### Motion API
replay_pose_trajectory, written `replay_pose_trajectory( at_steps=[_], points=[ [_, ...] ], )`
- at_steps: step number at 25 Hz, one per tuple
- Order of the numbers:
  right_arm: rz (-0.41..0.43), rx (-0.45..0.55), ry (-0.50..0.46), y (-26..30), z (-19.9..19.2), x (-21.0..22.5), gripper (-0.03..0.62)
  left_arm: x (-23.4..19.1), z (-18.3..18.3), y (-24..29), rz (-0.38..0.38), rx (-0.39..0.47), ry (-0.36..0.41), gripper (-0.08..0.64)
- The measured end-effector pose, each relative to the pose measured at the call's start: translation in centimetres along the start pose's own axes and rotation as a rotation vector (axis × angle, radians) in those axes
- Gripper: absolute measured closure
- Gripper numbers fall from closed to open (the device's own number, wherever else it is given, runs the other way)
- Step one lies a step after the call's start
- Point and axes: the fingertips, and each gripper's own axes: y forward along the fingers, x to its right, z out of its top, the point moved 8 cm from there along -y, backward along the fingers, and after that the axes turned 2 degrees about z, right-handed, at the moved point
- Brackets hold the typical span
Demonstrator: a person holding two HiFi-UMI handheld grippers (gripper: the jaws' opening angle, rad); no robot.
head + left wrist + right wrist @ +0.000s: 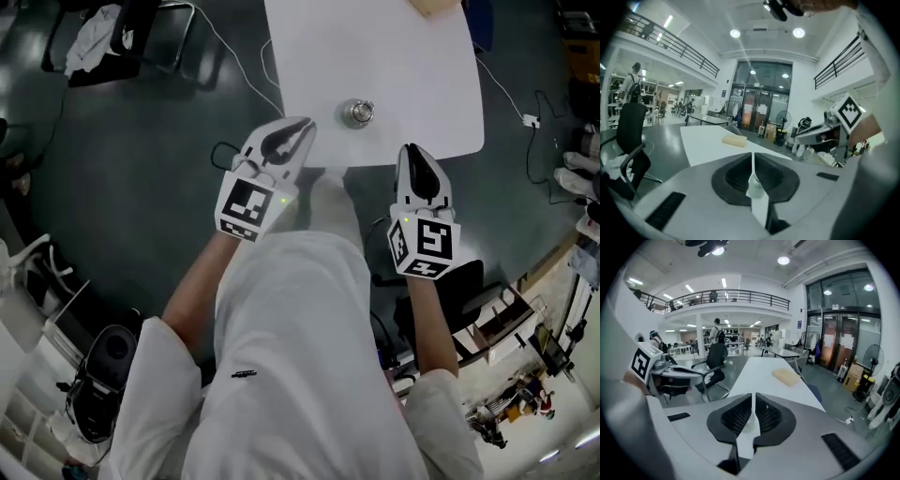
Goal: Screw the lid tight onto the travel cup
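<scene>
Left tongs [300, 128]: the two grey-and-black jaws are pressed together with nothing between them. In the left gripper view [753, 157] only a thin seam shows. In the head view they lie left of centre, with the tips at the lower edge of the white tabletop [412, 66].
Right tongs [413, 155]: these are also pressed together and empty, as the right gripper view [752, 397] shows. They lie right of centre, just under the tabletop's lower edge.
Marker cubes: one black-and-white cube sits behind each pair of tongs, left [247, 206] and right [427, 246].
Travel cup: the silver round metal travel cup [357, 112] stands on the tabletop in the upper middle of the frame, near the lower edge. It is apart from both tongs and a little nearer to the left ones. Only its shiny top is seen, so I cannot tell how tight the lid is.
Tan block: a flat tan rectangular block [734, 140] lies further along the tabletop, at the top edge of the head view.
Chair: a black office chair [630, 140] stands on the dark grey floor [141, 141], at the left of the left gripper view.
Person: white sleeves [159, 394] fill the lower part of the head view.
</scene>
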Motion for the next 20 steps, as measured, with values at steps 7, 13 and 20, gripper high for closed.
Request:
replay_pose_trajectory(
  at_steps=[7, 13, 20],
  points=[
    [-0.074, 0.136, 0.117, -4.5, -0.3, -1.0, 0.592, 0.1, 2.8, -6.2, 0.110, -0.017, 0.021, 0.557],
    [-0.100, 0.212, 0.173, -6.2, 0.3, -1.7, 0.594, -0.3, 4.8, -9.2, 0.165, 0.001, -0.021, 0.557],
    [-0.068, 0.251, 0.173, -7.2, 0.4, -2.5, 0.594, -0.1, 6.2, -9.1, 0.137, 0.027, 0.022, 0.557]
  ],
)
